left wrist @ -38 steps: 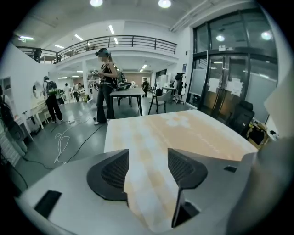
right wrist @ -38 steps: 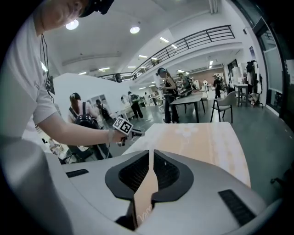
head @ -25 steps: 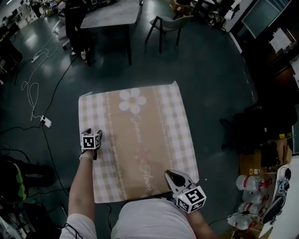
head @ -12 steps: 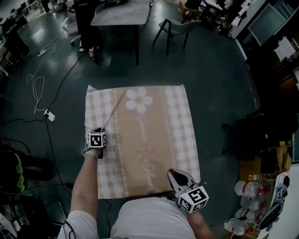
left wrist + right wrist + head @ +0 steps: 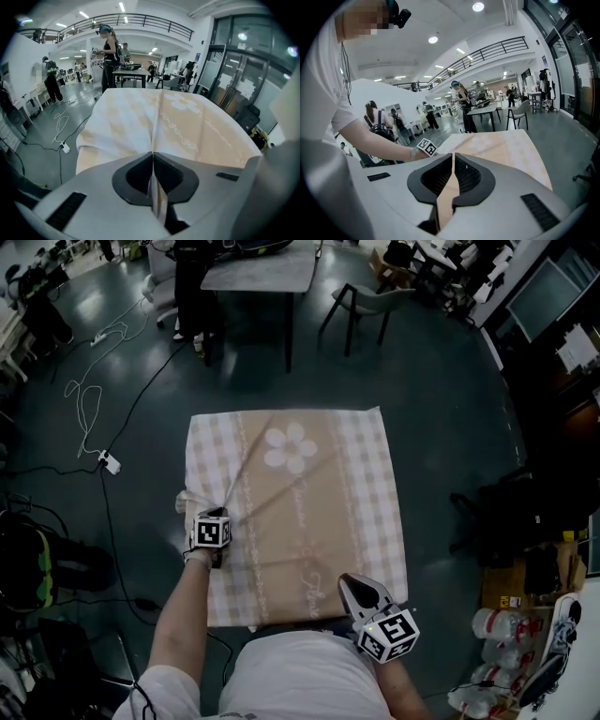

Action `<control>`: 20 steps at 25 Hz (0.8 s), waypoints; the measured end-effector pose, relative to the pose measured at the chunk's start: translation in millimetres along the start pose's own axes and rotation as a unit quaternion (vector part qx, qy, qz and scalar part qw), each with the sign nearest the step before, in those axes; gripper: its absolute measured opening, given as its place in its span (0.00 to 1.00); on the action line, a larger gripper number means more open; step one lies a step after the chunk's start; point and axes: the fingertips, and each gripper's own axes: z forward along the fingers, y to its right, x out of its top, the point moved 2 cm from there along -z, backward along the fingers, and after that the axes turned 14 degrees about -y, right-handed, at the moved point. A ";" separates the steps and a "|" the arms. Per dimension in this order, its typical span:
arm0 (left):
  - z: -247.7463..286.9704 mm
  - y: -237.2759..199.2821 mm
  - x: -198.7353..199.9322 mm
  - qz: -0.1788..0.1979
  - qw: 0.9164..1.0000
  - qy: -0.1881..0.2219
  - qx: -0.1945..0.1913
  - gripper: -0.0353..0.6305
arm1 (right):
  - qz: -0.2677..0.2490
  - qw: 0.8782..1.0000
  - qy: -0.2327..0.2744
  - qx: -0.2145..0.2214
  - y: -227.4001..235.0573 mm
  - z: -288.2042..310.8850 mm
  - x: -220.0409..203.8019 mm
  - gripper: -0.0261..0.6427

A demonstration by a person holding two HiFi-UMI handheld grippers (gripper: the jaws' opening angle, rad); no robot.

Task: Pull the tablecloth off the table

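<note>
On the worktop, tablecloth (image 5: 300,493) lies spread, creased toward its left side. Left claw (image 5: 153,157) is clamped tight on a pinched fold, right claw (image 5: 453,161) likewise on the near edge. Grasp looks done. Next: pull both back together.

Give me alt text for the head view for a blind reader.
Seen from above, a person pinches a beige checked tablecloth with a white flower print: the left gripper shut on a fold near its left edge, the right gripper shut on the near edge. Around it, cables cross the dark floor.
</note>
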 end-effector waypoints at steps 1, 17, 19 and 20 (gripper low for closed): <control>-1.3 3.4 -6.5 0.002 1.000 -0.001 -0.002 0.08 | -0.001 1.000 0.001 0.001 -2.0 -0.3 -1.2 0.08; -31.6 33.7 -113.6 -0.011 0.999 0.001 -0.030 0.07 | -0.031 0.999 -0.001 0.023 -24.2 8.8 0.0 0.08; -35.9 35.6 -124.6 -0.019 0.999 -0.001 -0.034 0.07 | -0.035 0.999 -0.003 0.021 -17.8 11.1 2.7 0.08; -37.7 36.3 -129.7 -0.023 0.999 -0.001 -0.038 0.07 | -0.037 0.999 -0.004 0.020 -12.8 13.0 4.5 0.08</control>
